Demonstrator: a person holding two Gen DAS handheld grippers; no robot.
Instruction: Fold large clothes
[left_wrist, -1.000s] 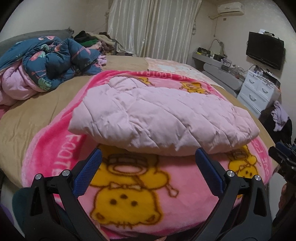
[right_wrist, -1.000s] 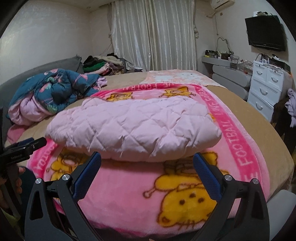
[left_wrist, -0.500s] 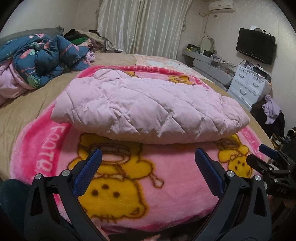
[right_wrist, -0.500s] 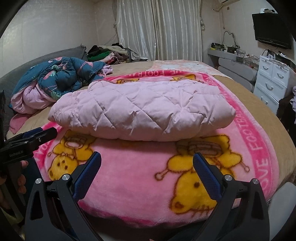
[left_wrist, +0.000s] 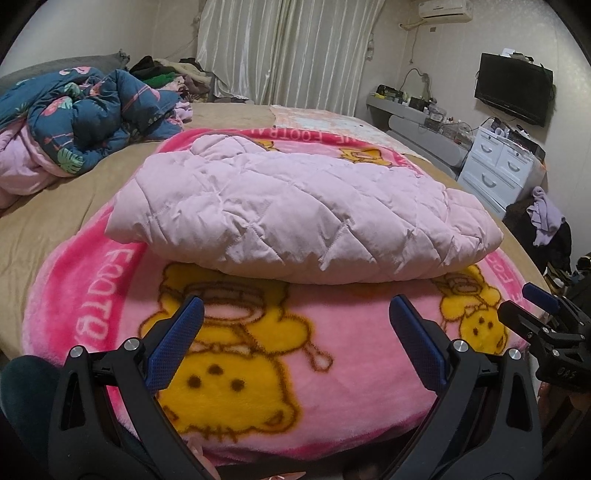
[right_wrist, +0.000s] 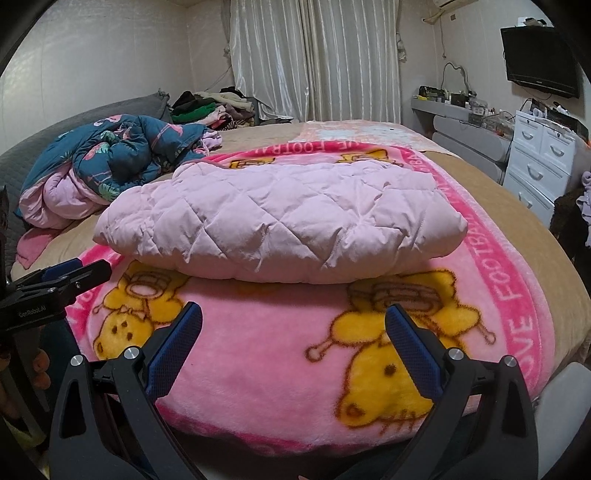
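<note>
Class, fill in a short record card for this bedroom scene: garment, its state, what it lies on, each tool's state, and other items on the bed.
garment: pale pink quilted coat
state: folded into a compact bundle, nothing gripping it
lies on: pink cartoon blanket spread over the bed
left tool: open, empty, short of the coat
right tool: open, empty, short of the coat
other items: crumpled blue floral duvet; clothes pile near the curtains

Bed (left_wrist: 229, 122), tan cover. Lying on it: pink cartoon blanket (left_wrist: 258, 354) at the near end, lettered border; crumpled blue floral quilt (left_wrist: 85, 122) at far left; mixed clothes pile (left_wrist: 166, 75) by the curtain; pale patterned cloth (left_wrist: 317, 118) beyond the blanket.
</note>
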